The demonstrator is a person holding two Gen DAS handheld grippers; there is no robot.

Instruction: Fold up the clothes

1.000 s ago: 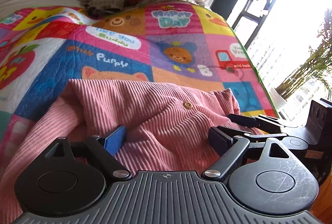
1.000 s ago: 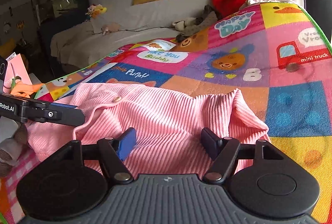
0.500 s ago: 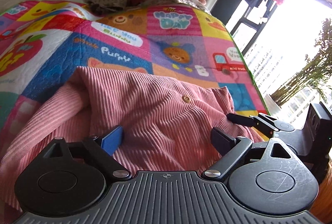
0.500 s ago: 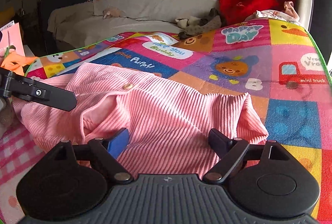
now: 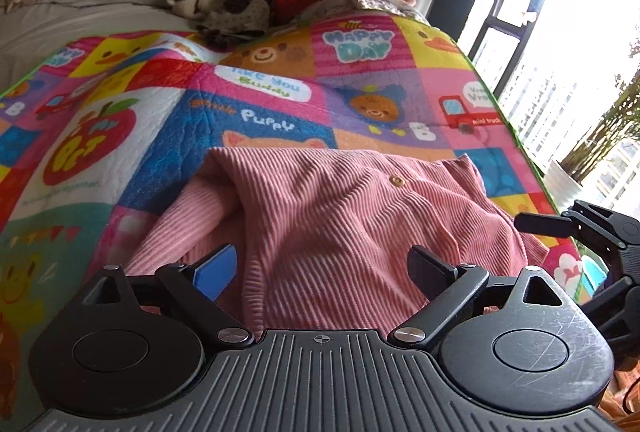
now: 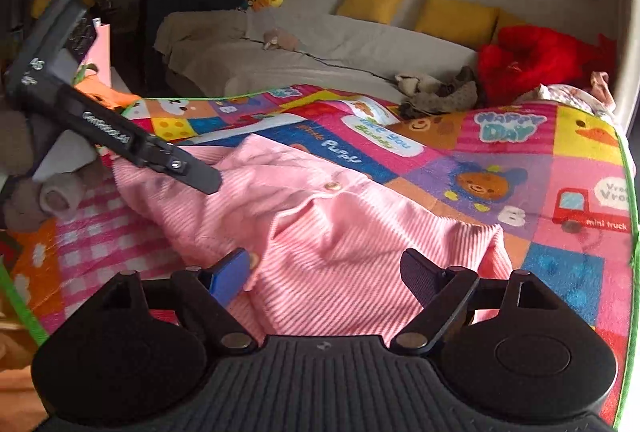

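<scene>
garment: pink ribbed cardigan lies bunched on the patchwork play mat, one button showing
left tool: jaws spread wide, cloth between them, nothing pinched
right tool: jaws apart, over the cardigan's near edge
background: sofa, yellow cushions, red fabric pile

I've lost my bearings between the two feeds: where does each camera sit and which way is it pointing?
Left wrist: rides the left tongs, low over the pink cardigan, facing across the play mat toward the window; its own open fingers show, and the right tongs at the right edge.
Right wrist: rides the right tongs, facing across the mat toward the sofa; open fingers, left tongs entering from the left.
Shared: cardigan, mat, red cushion.
</scene>
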